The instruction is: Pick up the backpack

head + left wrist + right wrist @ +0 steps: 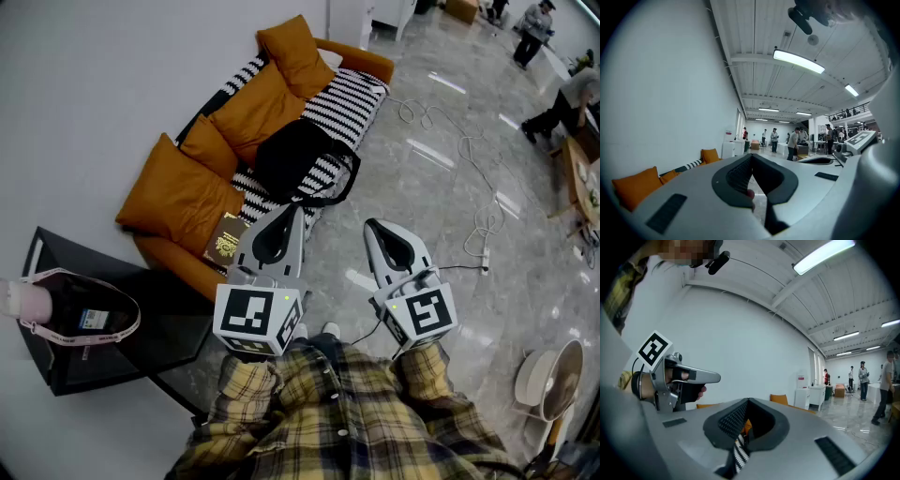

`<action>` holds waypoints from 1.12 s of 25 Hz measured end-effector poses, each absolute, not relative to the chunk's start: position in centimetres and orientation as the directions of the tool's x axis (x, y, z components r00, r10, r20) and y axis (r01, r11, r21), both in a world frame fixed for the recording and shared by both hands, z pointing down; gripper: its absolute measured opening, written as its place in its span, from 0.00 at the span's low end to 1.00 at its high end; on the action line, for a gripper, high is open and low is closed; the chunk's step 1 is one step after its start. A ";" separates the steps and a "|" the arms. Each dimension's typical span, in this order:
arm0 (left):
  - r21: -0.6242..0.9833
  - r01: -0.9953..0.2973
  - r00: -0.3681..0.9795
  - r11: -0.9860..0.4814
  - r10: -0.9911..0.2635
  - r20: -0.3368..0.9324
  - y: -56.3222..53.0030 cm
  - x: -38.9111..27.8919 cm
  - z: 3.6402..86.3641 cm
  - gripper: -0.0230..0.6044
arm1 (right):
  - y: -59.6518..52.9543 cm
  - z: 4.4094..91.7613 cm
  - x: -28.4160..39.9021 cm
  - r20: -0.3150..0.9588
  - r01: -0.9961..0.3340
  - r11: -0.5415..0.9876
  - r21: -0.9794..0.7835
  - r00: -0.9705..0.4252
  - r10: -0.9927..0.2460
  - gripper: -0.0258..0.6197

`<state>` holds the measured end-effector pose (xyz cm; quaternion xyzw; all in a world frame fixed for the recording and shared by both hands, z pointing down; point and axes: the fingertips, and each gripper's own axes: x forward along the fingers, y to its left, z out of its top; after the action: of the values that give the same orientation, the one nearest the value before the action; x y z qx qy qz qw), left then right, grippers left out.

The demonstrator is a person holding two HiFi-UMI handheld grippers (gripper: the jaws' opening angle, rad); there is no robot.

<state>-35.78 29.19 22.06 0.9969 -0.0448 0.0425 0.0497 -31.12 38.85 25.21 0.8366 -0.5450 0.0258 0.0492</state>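
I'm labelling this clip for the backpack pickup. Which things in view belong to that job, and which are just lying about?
Job: black backpack, sofa under it, left claw and right claw (both shut, empty).
Lying about: orange cushions, book, black side table, floor cable, fan.

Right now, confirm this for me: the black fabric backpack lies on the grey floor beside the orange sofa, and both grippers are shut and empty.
One thing is wrong: the head view shows the black fabric backpack on the orange sofa's striped seat, not on the grey floor. The left gripper and right gripper are shut and empty.
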 end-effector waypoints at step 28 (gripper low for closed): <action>0.050 -0.093 0.994 -0.994 -0.090 0.058 33.0 -33.6 21.1 0.07 | 43.3 25.1 -29.5 0.073 -0.902 -0.430 0.042 0.432 -0.899 0.06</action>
<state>-33.62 32.98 21.09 0.9982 -0.0457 0.0279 0.0261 -29.54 43.27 25.09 0.8454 -0.5325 0.0196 0.0371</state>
